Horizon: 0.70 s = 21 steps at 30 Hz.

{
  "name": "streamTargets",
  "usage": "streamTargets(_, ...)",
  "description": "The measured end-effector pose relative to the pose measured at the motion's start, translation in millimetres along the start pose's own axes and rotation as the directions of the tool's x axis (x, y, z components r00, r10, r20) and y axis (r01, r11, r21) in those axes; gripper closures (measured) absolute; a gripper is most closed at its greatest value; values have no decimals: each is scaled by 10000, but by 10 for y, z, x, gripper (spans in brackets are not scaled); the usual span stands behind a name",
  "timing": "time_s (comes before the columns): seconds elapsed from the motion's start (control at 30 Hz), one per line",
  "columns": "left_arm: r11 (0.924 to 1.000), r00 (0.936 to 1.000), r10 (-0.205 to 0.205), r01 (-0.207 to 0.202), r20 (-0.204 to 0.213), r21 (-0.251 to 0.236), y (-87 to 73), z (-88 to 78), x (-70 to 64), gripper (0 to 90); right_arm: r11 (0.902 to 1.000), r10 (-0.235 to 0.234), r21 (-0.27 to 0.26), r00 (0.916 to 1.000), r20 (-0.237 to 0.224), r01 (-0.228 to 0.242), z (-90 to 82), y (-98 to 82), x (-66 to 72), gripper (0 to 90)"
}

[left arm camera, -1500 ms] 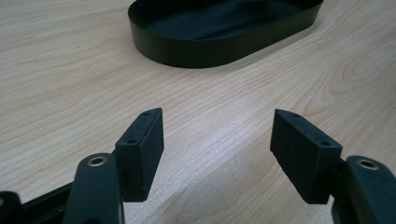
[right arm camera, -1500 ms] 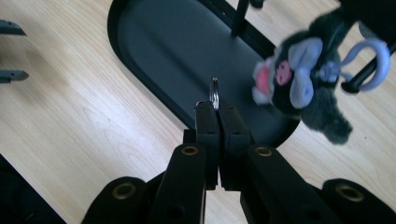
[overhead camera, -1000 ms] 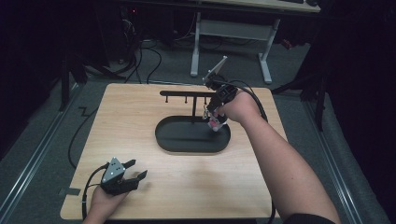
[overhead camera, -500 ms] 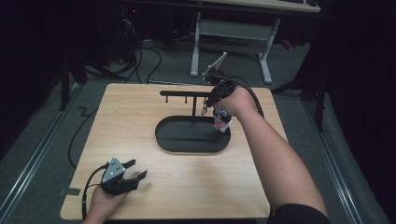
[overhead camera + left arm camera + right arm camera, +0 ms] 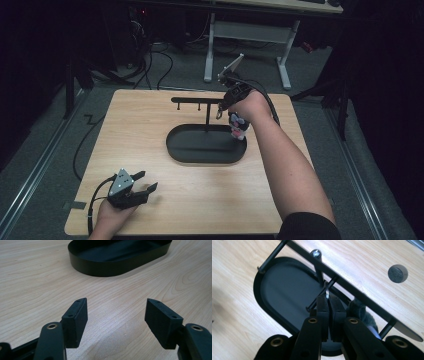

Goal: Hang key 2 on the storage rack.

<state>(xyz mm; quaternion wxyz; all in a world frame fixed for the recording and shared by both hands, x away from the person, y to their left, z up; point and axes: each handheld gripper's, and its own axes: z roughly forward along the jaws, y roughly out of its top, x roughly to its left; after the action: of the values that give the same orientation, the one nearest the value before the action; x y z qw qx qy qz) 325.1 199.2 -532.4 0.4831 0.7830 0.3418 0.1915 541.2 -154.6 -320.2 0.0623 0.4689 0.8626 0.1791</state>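
A black stand's crossbar with small hooks rises from a black oval tray. My right gripper is at the bar's right part, shut on a metal key ring that lies against a hook peg under the bar. Its jaws have just eased open a touch, with the ring still pinched between the pads. A pale plush charm hangs below the hand over the tray's right end and shows as grey fuzz. My left gripper rests at the table's front left, open and empty, facing the tray.
The wooden table has a round dark plug behind the stand. A cable trails off its left edge. Desk legs and floor cables stand beyond the far edge.
My right gripper has shifted slightly right and toward the bar with the ring and charm. The left gripper has stayed still.
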Motion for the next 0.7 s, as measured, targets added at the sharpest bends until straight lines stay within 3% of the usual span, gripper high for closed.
streamTargets(0.33, 10000, 10000, -8, 8, 12, 23, 1, 4, -1, 355, 9989, 80, -472, 9999, 109, -75, -130, -43, 51, 788)
streamTargets(0.7, 9999, 10000, 61, -61, -6, 132, 6, 7, -5, 355, 9947, -90, -1023, 9998, -200, 69, -233, -353, 105, 660)
